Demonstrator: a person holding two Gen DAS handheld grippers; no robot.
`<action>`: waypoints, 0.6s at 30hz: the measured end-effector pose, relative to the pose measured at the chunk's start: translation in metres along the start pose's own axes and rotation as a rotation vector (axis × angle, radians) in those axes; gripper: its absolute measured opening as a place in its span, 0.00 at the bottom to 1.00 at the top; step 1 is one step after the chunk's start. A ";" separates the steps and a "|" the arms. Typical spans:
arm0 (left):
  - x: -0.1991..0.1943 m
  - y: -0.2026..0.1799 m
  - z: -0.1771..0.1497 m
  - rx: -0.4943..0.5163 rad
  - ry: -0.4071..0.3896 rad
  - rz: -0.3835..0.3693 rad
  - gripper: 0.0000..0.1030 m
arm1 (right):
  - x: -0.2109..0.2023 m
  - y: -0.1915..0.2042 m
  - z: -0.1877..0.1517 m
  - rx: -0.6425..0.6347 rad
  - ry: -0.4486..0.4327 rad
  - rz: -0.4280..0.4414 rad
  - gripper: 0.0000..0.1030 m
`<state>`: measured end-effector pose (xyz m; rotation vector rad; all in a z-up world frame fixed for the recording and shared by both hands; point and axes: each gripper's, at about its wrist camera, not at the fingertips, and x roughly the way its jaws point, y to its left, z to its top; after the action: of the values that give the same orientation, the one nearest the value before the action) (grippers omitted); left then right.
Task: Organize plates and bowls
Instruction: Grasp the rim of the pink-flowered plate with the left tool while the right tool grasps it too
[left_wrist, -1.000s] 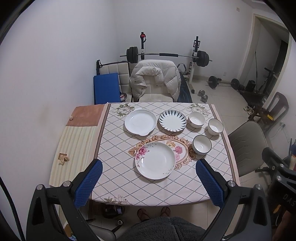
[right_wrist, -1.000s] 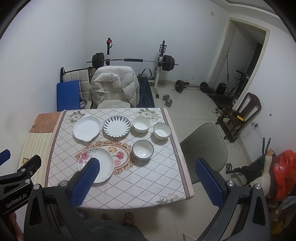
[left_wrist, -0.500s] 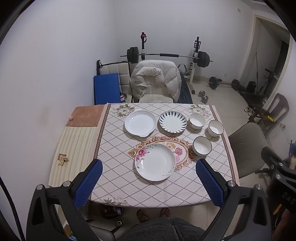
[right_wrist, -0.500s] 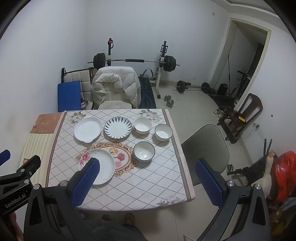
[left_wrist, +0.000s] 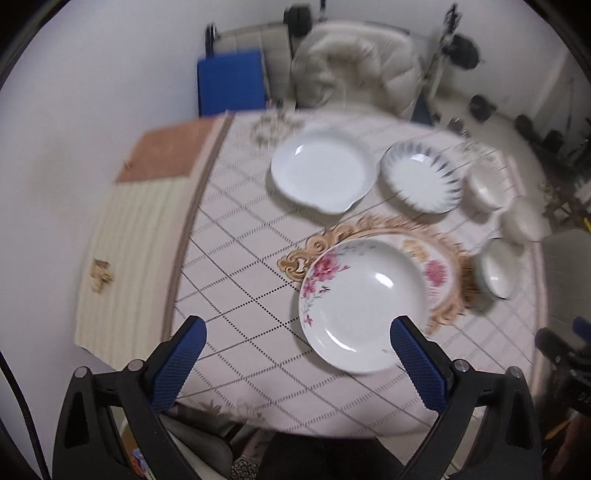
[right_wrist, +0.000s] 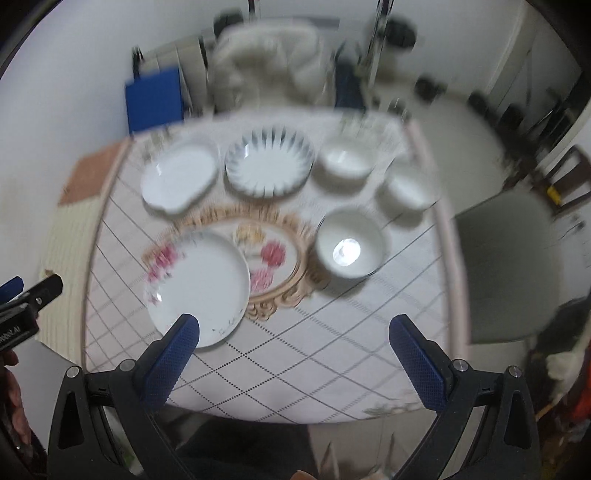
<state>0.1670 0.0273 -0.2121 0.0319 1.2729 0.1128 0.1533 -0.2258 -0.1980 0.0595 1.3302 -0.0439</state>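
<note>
The floral plate lies nearest me on the worktop, half over the gilt medallion printed on the cloth, its near rim just beyond the tip of one finger of my left tongs. Behind it sit the plain white plate with the wavy rim and, to its right, the blue-rayed plate, close together but apart. The three white bowls cluster at the right: the nearest bowl just beside the medallion, a second bowl and a third bowl farther back, near the worktop's right edge.

Both tongs are spread wide and hold nothing. My right tongs hang over bare cloth in front of the nearest bowl.

My judgement is that nothing is stacked yet, and the risks lie in the first grab. The floral plate is shallow and glossy, so if I bite only its thin rim it may slip or tip out as I lift. Sliding a finger under it could drag the cloth, and everything on it would shift. The second bowl stands closest to the edge, so a nudge from a passing tong could send it off toward the grey chair. Both views are smeared, so I cannot place things finely, and closing now would risk missing the rim or knocking china against china.
</note>
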 end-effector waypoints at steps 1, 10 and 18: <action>0.017 0.000 0.002 0.005 0.023 0.008 0.99 | 0.030 0.001 0.006 -0.002 0.040 -0.009 1.00; 0.134 0.007 0.017 0.037 0.203 -0.002 0.99 | 0.155 0.024 0.029 -0.008 0.201 0.018 1.00; 0.187 0.013 0.029 0.104 0.304 -0.081 0.94 | 0.200 0.043 0.035 0.042 0.298 0.027 1.00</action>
<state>0.2477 0.0607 -0.3800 0.0537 1.5812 -0.0201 0.2375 -0.1844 -0.3835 0.1228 1.6264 -0.0410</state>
